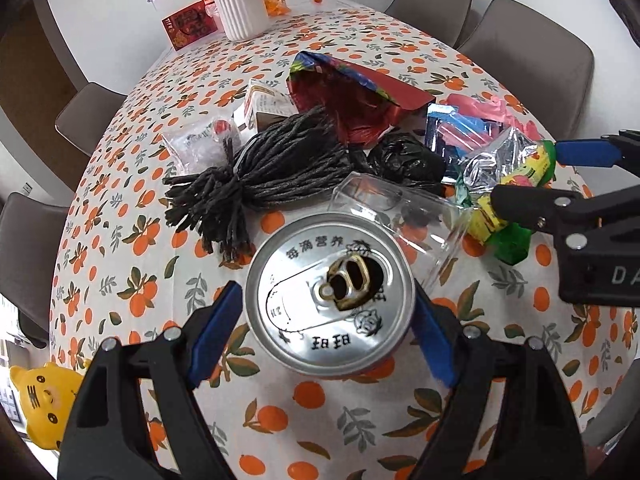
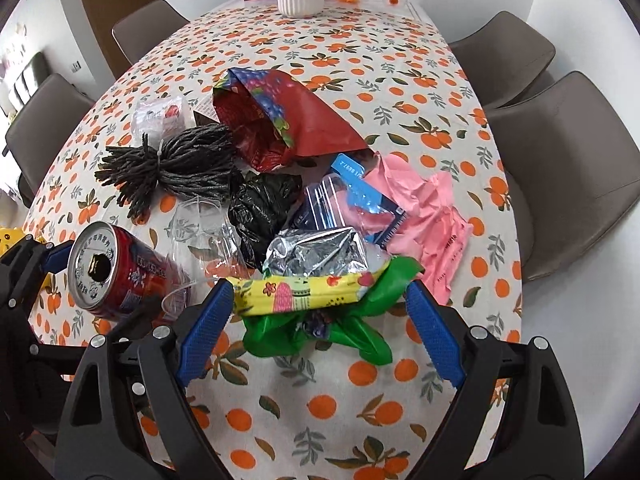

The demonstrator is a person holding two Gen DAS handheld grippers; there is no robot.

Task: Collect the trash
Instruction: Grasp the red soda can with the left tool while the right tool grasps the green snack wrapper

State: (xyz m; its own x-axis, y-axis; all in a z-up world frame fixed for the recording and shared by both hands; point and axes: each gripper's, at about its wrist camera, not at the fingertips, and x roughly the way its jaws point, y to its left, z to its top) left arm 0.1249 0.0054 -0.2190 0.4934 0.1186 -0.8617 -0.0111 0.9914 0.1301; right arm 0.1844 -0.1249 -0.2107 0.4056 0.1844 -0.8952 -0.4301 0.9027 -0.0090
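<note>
My left gripper point(image 1: 328, 312) is shut on a red drink can point(image 1: 330, 294) with an opened silver top; the can also shows in the right wrist view point(image 2: 116, 276), tilted, held above the table. My right gripper point(image 2: 318, 304) is open, its blue pads on either side of a yellow and green foil snack wrapper point(image 2: 316, 292), which also shows in the left wrist view point(image 1: 508, 200). Behind lie a red paper bag point(image 2: 288, 120), a black plastic bag point(image 2: 260, 208), a dark yarn bundle point(image 2: 176, 164), pink paper point(image 2: 424, 216) and clear plastic packaging point(image 2: 204, 228).
The table wears an orange-print cloth point(image 2: 320, 408). A white ribbed vase point(image 1: 240, 4) and a red card point(image 1: 188, 26) stand at the far end. Grey chairs point(image 2: 568, 168) surround the table. A yellow toy point(image 1: 44, 400) sits low at the left.
</note>
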